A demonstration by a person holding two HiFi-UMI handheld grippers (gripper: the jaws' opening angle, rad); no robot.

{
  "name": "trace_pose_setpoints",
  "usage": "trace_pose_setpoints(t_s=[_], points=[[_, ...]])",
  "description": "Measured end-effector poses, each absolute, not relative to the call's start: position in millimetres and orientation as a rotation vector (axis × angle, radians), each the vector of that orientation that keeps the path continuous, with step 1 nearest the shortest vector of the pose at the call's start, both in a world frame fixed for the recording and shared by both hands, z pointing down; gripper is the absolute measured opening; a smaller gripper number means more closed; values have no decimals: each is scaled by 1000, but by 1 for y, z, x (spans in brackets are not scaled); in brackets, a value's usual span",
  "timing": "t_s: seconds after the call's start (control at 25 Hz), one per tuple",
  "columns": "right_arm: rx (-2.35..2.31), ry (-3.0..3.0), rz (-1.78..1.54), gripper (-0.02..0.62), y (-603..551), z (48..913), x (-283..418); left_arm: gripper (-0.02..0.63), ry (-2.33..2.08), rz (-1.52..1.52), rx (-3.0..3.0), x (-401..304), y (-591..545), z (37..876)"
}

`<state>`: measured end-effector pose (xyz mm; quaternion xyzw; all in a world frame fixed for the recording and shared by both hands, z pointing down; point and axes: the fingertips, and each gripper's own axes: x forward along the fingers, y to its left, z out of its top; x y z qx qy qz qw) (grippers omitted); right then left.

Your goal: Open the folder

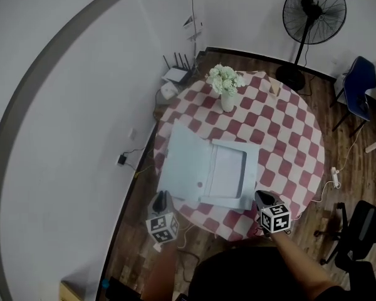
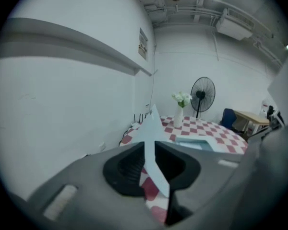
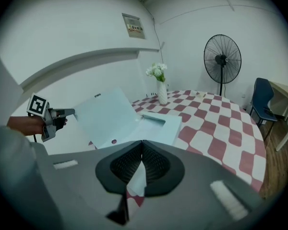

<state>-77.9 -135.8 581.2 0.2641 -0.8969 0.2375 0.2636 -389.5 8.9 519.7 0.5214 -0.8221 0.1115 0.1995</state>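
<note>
Left gripper view, not head's, shows left claw [image 2: 150,143] pinching folder [image 2: 152,126].

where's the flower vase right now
In the head view the flower vase stands on the far side of the checkered table, slightly left of centre, just beyond the open folder.

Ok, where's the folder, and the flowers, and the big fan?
folder [image 1: 183,162], head view, on its lifted pale blue cover.
flowers [image 1: 224,78], head view, on the white blossoms.
fan [image 1: 314,10], head view, on the middle of its round black cage.
</note>
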Motion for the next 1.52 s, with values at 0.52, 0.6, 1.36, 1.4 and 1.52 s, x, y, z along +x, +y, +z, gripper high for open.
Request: trace_pose_setpoints(t_s=[0.52,0.6,1.36,1.4,1.52], points=[[795,-2675,477,2,-176,452,-55,3,-2291,137,1805,-252,-42,421],[823,-2695,454,2,-180,439,-51,3,-2300,130,1829,-246,-49,412],[875,-2740,308,2,-212,415,-35,3,-2384,155,1862,-236,-80,379],[871,-2743,304,2,-214,414,-36,3,-2387,156,1859,-236,-80,379],[855,-2751,301,2,-215,412,-38,3,-2404,154,1841,-238,-80,377]])
